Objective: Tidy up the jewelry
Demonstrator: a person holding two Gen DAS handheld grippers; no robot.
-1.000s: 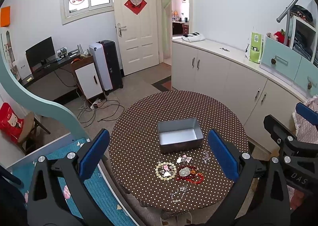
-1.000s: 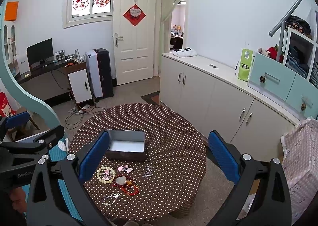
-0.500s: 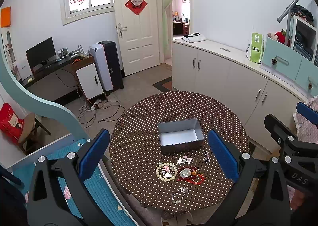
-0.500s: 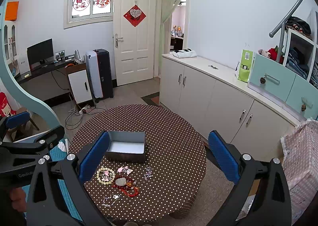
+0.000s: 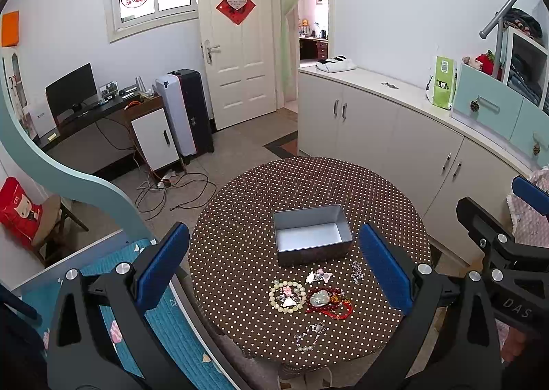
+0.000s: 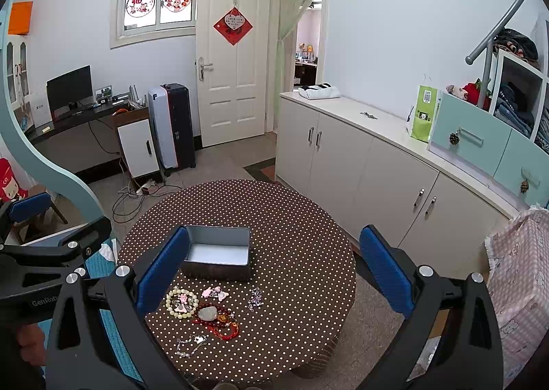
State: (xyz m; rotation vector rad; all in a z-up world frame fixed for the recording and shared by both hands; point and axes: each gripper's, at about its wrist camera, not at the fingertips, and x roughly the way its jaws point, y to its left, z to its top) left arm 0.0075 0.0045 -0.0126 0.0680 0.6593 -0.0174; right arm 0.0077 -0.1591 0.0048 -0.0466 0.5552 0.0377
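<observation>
A: Where did we stand? Nothing was in the tin (image 5: 313,235) yet. It sat bare at the desk's (image 5: 240,204) centre, and all the jewelry lay loose on the cloth at its 6 o'clock side.

B: Right. The bead ring (image 5: 287,296) lay just beside the red string (image 5: 330,301), which touched the pale stone (image 5: 321,297). The pink clips (image 5: 319,275) were at 12 o'clock from those, the small sparkly piece (image 5: 357,270) at 2 o'clock, the silver chain (image 5: 310,337) at 6 o'clock, nearest the edge.

A: And our tools?

B: The left tool (image 5: 274,273) was spread wide, gripping nothing, touching nothing, high above the desk. The right tool (image 6: 274,273) was just as wide and just as bare.

A: So the step was the first reach. We judged it best to take an outlying piece first, the chain or the sparkly one, since the red string and stone would likely drag together.

B: Agreed: come straight down, pinch low against the cloth, then lift clear before carrying over the tin's wall.
</observation>
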